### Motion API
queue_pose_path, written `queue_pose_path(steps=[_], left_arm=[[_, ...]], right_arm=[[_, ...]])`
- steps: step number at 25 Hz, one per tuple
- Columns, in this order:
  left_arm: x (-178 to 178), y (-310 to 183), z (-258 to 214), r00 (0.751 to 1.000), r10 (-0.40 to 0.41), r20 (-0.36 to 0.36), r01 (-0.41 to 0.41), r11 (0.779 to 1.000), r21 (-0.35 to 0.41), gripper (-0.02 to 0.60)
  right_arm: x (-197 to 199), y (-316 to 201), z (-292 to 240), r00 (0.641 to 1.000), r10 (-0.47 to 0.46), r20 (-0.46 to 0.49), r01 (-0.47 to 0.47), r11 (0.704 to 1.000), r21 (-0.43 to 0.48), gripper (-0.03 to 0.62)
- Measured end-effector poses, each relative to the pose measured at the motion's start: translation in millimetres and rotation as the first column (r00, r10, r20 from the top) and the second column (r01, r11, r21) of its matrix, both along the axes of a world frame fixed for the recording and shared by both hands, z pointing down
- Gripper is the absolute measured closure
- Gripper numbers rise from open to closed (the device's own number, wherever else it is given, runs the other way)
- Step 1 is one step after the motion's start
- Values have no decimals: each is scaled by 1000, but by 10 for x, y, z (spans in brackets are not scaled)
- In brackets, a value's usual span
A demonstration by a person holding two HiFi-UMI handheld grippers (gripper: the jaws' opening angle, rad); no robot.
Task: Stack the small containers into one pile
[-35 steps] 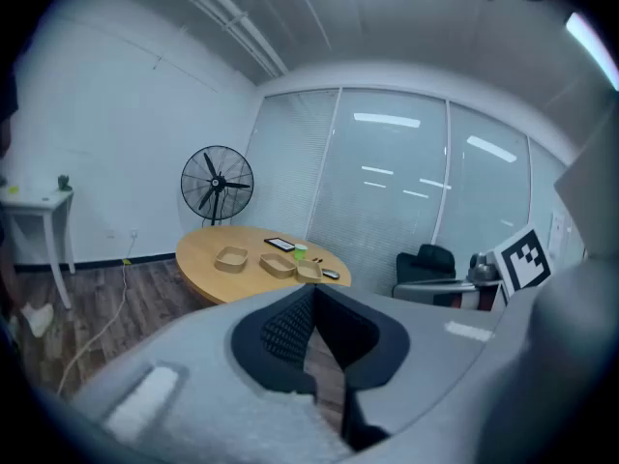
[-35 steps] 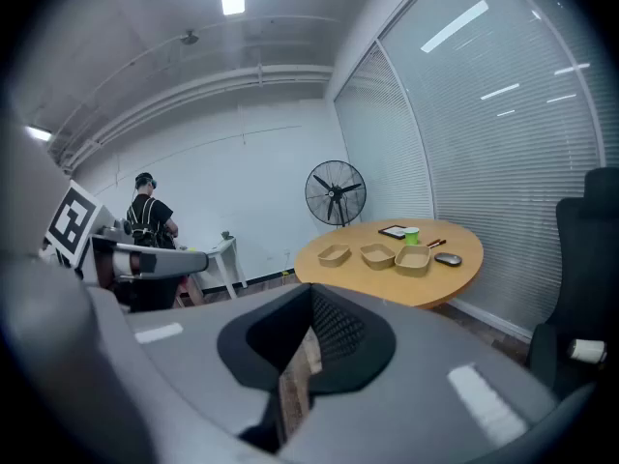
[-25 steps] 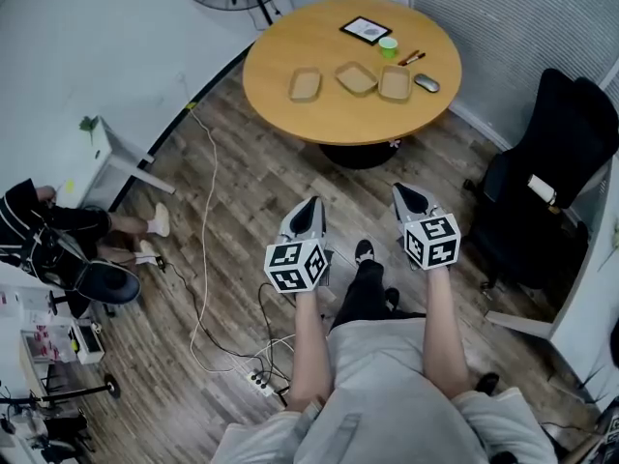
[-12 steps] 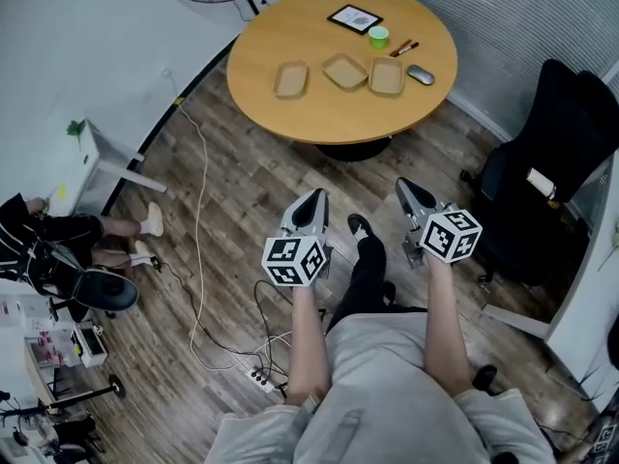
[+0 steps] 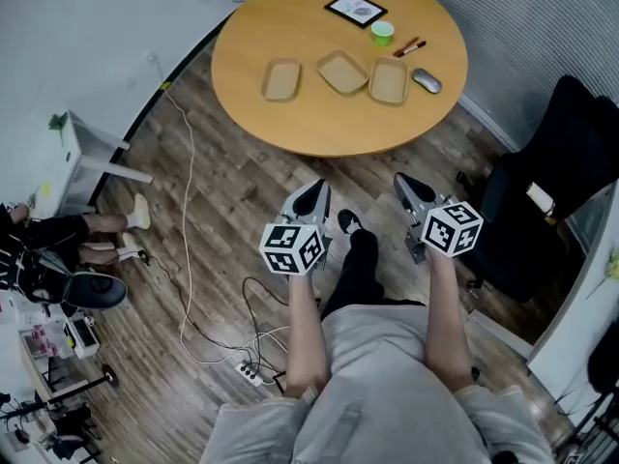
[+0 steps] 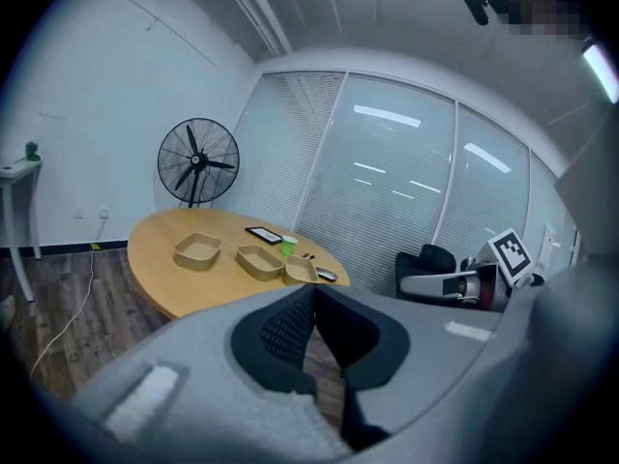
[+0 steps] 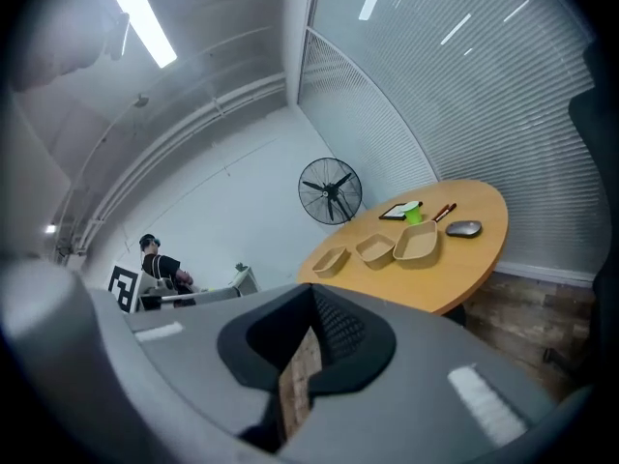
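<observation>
Three shallow tan containers stand apart in a row on the round wooden table (image 5: 319, 129): the left container (image 5: 281, 78), the middle container (image 5: 343, 72) and the right container (image 5: 389, 80). The left gripper view shows them too: left container (image 6: 197, 250), middle container (image 6: 259, 260), right container (image 6: 300, 270). My left gripper (image 5: 314, 196) and right gripper (image 5: 406, 184) hang side by side over the wood floor, short of the table's near edge. They point toward the table. Both are shut, tips touching, with nothing held. From the right gripper (image 7: 312, 288) the row of containers (image 7: 375, 249) lies far ahead.
Behind the containers on the table are a green cup (image 5: 383, 33), a framed picture (image 5: 356, 9), pens (image 5: 410, 46) and a mouse (image 5: 427, 81). A black chair (image 5: 551, 191) stands at the right. Cables and a power strip (image 5: 250, 370) lie on the floor. A person (image 5: 58, 235) sits at far left.
Both grippers have moved forward toward the table, which now lies closer below me. The right gripper's marker cube has rolled. Nothing was picked up.
</observation>
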State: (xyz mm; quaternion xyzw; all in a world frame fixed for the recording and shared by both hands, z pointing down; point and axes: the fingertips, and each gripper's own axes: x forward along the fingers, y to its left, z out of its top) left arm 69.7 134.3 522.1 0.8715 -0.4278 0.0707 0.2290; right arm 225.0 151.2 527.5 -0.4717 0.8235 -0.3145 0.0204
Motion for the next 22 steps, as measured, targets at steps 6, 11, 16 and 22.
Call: queue_pose_path(steps=[6, 11, 16, 22], left_arm=[[97, -714, -17, 999, 9, 38, -8, 1000, -11, 578], [126, -1300, 42, 998, 11, 68, -9, 1000, -27, 578], [10, -1806, 116, 996, 16, 84, -12, 999, -51, 578], [-82, -2275, 259, 994, 10, 112, -2, 997, -73, 578]], right_arm=[[90, -705, 57, 998, 5, -58, -8, 999, -49, 597], [151, -1278, 134, 997, 4, -76, -10, 997, -79, 597], [-7, -1792, 145, 997, -42, -71, 35, 995, -91, 597], [-234, -2258, 367, 978, -128, -163, 111, 988, -110, 597]])
